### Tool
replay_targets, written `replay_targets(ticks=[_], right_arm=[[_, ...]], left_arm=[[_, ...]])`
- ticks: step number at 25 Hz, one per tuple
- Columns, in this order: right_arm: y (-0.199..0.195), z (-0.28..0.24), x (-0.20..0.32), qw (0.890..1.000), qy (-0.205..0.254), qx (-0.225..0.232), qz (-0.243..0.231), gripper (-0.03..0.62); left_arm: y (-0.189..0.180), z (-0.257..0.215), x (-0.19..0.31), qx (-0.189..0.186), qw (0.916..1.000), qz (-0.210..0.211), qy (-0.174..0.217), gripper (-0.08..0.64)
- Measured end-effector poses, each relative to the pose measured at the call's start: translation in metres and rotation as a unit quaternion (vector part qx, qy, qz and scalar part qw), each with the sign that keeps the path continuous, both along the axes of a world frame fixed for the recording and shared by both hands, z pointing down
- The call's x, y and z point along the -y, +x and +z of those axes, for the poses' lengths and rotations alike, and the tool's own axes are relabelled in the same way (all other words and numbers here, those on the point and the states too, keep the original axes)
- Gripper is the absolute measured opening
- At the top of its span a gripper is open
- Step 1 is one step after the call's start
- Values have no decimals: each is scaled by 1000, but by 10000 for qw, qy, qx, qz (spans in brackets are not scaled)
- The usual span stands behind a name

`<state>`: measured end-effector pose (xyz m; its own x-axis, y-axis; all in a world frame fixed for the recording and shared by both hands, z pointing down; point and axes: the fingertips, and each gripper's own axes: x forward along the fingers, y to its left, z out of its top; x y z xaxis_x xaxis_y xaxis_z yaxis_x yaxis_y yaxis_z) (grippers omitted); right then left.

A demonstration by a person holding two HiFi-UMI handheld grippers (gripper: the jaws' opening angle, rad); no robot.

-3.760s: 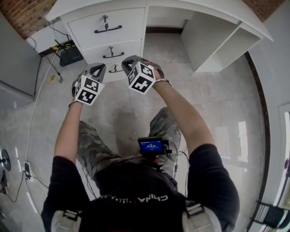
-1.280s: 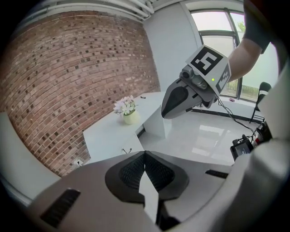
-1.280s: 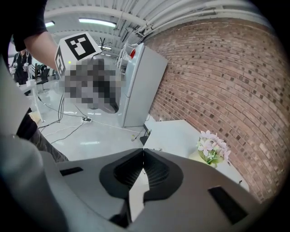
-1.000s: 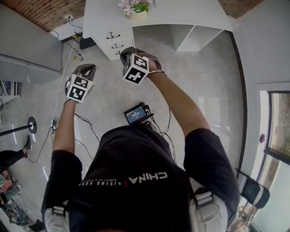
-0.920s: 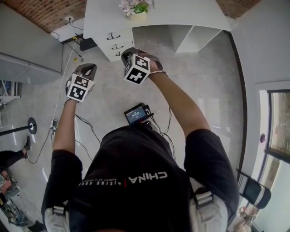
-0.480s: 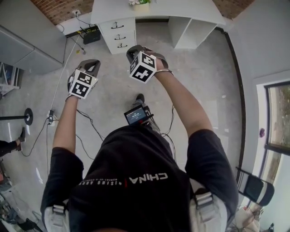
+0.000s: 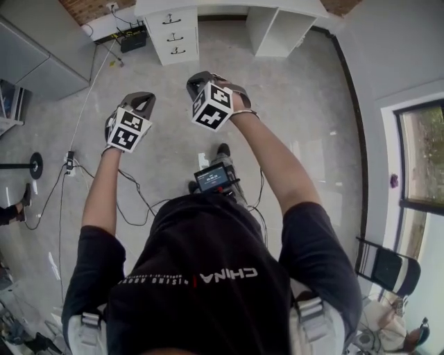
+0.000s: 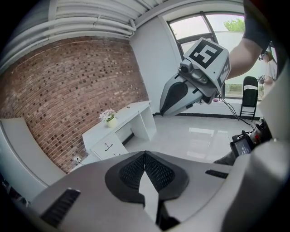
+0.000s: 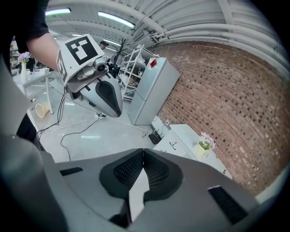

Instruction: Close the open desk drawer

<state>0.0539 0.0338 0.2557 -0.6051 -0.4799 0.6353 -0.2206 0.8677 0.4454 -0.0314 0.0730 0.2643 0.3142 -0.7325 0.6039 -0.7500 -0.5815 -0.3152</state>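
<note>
Desk drawers [image 7: 173, 29] are sitting far away at 12 o'clock in my head view, three in a stack at the left end of the white desk [image 7: 291, 7]. All three fronts are looking flat and pushed in, as far as I can tell from back here. I am holding both grippers up in the air, well apart from the desk, with grey floor [image 7: 284, 104] lying between. The left gripper [image 7: 141, 98] is hanging at about 10 o'clock from the middle of the head view, and its tip is pointing toward 12 o'clock. In the left gripper view its two black pads [image 8: 133, 170] are pressing together with nothing between them. The right gripper [image 7: 197, 78] is hanging near it, at about 3 o'clock from the left one, and is pointing the same way. Its pads [image 9: 156, 173] are pressing together too, and they are holding nothing. A pot of pink flowers [image 8: 108, 118] is standing on the desk top. A black box [image 7: 132, 41] is lying on the floor at 9 o'clock from the drawers. A small screen [image 7: 214, 178] is glowing at my waist.
</note>
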Motion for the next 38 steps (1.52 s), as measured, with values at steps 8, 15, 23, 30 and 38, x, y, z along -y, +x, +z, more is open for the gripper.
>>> replay_targets(ticks=[8,15,23,30,38], right_arm=[[52,9,-29,10000,-38,16,-51,15],[120,2,-19,9999,-32,89,56,15],[142,-14,-3,9997,160,184,-14,15],[133,-20,18,9996,209,155,-95,15],[129,-23,28,9994,286,163,-67,15]], left_arm=[[63,-3,-14,-205,9997,14,99,12],[134,-13,-6,-344,9992,120,143,12],[163,-31,12,-319,9990,58,313,12],[156,-40,32,-338,9988,-58,354,12],[147,-40,39,-408,9985,-145,327,12]])
